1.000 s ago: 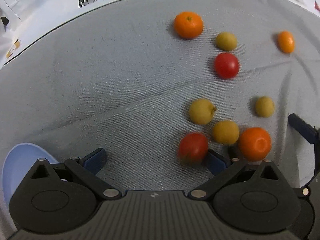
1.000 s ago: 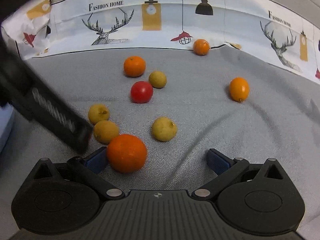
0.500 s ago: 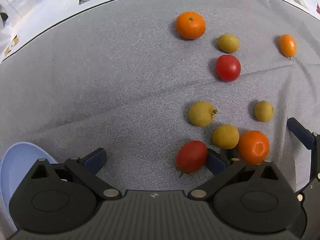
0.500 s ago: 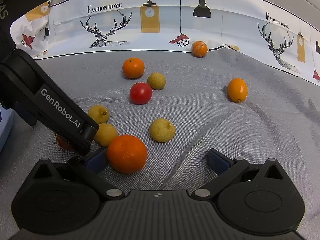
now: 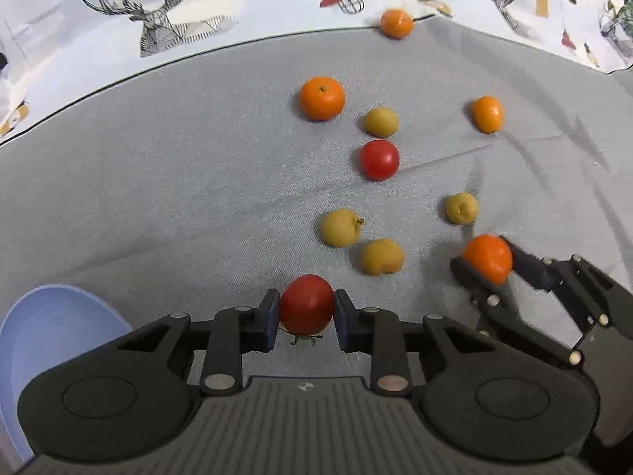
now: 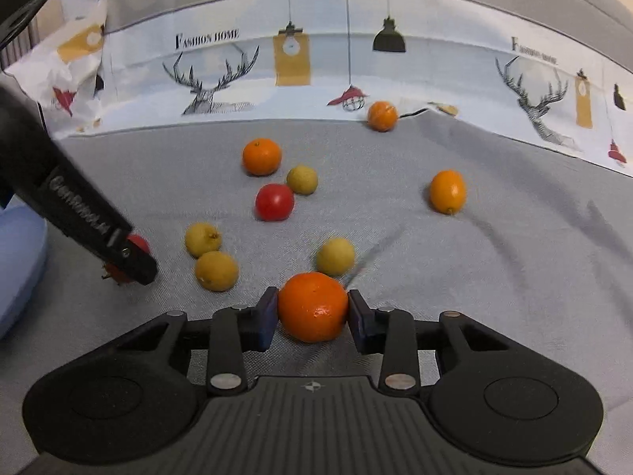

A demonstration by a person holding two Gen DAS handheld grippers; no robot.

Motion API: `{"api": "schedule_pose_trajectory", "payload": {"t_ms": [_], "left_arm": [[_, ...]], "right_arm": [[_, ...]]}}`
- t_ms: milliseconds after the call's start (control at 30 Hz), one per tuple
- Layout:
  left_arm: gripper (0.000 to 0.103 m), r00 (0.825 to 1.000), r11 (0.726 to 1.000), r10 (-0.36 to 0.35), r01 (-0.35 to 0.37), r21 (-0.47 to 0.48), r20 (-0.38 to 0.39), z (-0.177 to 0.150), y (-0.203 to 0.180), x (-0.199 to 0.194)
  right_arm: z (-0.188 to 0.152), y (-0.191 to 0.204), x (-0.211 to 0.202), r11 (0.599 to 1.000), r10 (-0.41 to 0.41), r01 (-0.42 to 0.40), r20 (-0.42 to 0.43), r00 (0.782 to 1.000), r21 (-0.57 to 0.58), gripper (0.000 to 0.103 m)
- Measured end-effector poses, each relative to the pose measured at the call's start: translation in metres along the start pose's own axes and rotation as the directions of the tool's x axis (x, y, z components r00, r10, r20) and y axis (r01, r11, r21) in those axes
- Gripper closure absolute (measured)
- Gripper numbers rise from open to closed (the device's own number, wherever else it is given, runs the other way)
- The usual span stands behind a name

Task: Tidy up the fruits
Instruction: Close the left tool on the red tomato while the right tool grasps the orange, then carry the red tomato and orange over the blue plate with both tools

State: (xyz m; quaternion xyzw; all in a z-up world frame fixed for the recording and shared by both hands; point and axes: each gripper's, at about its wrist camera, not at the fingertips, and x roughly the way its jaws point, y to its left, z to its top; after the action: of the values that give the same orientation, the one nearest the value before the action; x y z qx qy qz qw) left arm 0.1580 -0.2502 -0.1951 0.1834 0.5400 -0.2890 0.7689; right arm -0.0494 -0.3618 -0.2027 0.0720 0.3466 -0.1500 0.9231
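Two fruits were gripped at once, one in each claw, above a grey woven cloth surface (image 5: 158,182). In the left wrist view, a round red tomato (image 5: 306,304) was seen pinched between the blue pads of the left claw (image 5: 304,318), its green stalk end hanging below; the jaws were closing, and both pads were pressed against its sides. In the right wrist view, a round orange mandarin (image 6: 312,306) was seen clamped the same way in the right claw (image 6: 312,318), whose jaws were likewise closing on it.

The relation on which the coming move was judged to turn: a pale blue bowl (image 5: 51,340) was seen at the lower left edge of the left view, just beside the left claw and on the far side from the right one. The tomato was therefore the nearer fruit to it.

Left on the cloth, ahead of both claws, were four small yellow-green round fruits, among them one (image 5: 341,227) near the tomato, a second red tomato (image 5: 379,159), and three further orange fruits, one (image 5: 396,23) against the printed deer-pattern backdrop (image 5: 158,27).
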Motion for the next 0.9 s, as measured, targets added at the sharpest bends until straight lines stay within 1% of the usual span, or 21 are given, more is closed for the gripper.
{"api": "schedule_pose_trajectory", "payload": {"t_ms": [33, 67, 100, 200, 267, 333, 367, 433, 500, 567, 600, 633, 700, 800, 900], "left_arm": [[0.071, 1.000, 1.000, -0.003, 0.003, 0.002, 0.012, -0.004, -0.002, -0.004], [0.071, 1.000, 1.000, -0.002, 0.002, 0.003, 0.017, 0.000, -0.003, -0.004], [0.071, 1.000, 1.000, -0.001, 0.001, 0.003, 0.024, -0.001, -0.006, -0.013], [0.071, 0.999, 1.000, -0.012, 0.013, -0.012, 0.048, -0.009, -0.012, -0.037], [0.071, 0.998, 0.999, -0.023, 0.025, -0.033, 0.057, -0.016, -0.016, -0.061], [0.071, 0.998, 0.999, -0.010, 0.013, -0.045, 0.068, -0.025, -0.021, -0.086], [0.071, 0.997, 0.999, 0.011, -0.007, -0.053, 0.079, -0.034, -0.021, -0.100], [0.071, 0.997, 0.997, 0.033, -0.028, -0.074, 0.075, -0.049, -0.015, -0.126], [0.071, 0.997, 0.994, 0.025, -0.016, -0.106, 0.078, -0.067, -0.006, -0.148], [0.071, 0.996, 0.992, 0.022, -0.012, -0.125, 0.081, -0.083, -0.002, -0.164], [0.071, 0.995, 0.990, 0.031, -0.018, -0.136, 0.092, -0.096, 0.001, -0.176], [0.071, 0.995, 0.990, 0.034, -0.021, -0.140, 0.095, -0.099, 0.002, -0.180], [0.071, 0.992, 0.987, 0.053, -0.035, -0.155, 0.111, -0.116, 0.009, -0.197], [0.071, 0.987, 0.980, 0.071, -0.042, -0.194, 0.143, -0.148, 0.023, -0.229], [0.071, 0.982, 0.974, 0.096, -0.059, -0.219, 0.164, -0.168, 0.033, -0.249]], "right_arm": [[0.001, 0.000, -0.006, 1.000, -0.011, 0.011, 0.014, 1.000, 0.000, 0.065], [0.003, -0.001, -0.010, 1.000, -0.017, 0.017, 0.024, 1.000, 0.004, 0.065], [0.005, -0.002, -0.015, 1.000, -0.020, 0.019, 0.032, 0.999, 0.015, 0.065], [0.011, -0.009, -0.033, 0.996, -0.008, 0.005, 0.032, 0.999, 0.092, 0.065], [0.015, -0.014, -0.047, 0.984, 0.020, -0.021, 0.006, 1.000, 0.177, 0.065], [0.017, -0.015, -0.058, 0.969, 0.039, -0.029, -0.034, 0.999, 0.244, 0.065], [0.019, -0.013, -0.063, 0.964, 0.042, -0.022, -0.070, 0.997, 0.266, 0.065], [0.019, -0.010, -0.071, 0.957, 0.045, -0.007, -0.124, 0.991, 0.291, 0.065], [0.019, -0.006, -0.082, 0.944, 0.084, -0.031, -0.149, 0.985, 0.328, 0.065], [0.019, -0.001, -0.096, 0.932, 0.121, -0.060, -0.151, 0.981, 0.358, 0.065], [0.020, 0.002, -0.104, 0.929, 0.131, -0.069, -0.148, 0.980, 0.364, 0.065], [0.020, 0.006, -0.112, 0.928, 0.139, -0.079, -0.143, 0.980, 0.364, 0.065], [0.023, 0.017, -0.131, 0.932, 0.153, -0.101, -0.124, 0.980, 0.349, 0.065], [0.026, 0.036, -0.160, 0.942, 0.179, -0.143, -0.095, 0.979, 0.305, 0.064], [0.029, 0.057, -0.187, 0.946, 0.210, -0.185, -0.070, 0.975, 0.265, 0.064]]}}
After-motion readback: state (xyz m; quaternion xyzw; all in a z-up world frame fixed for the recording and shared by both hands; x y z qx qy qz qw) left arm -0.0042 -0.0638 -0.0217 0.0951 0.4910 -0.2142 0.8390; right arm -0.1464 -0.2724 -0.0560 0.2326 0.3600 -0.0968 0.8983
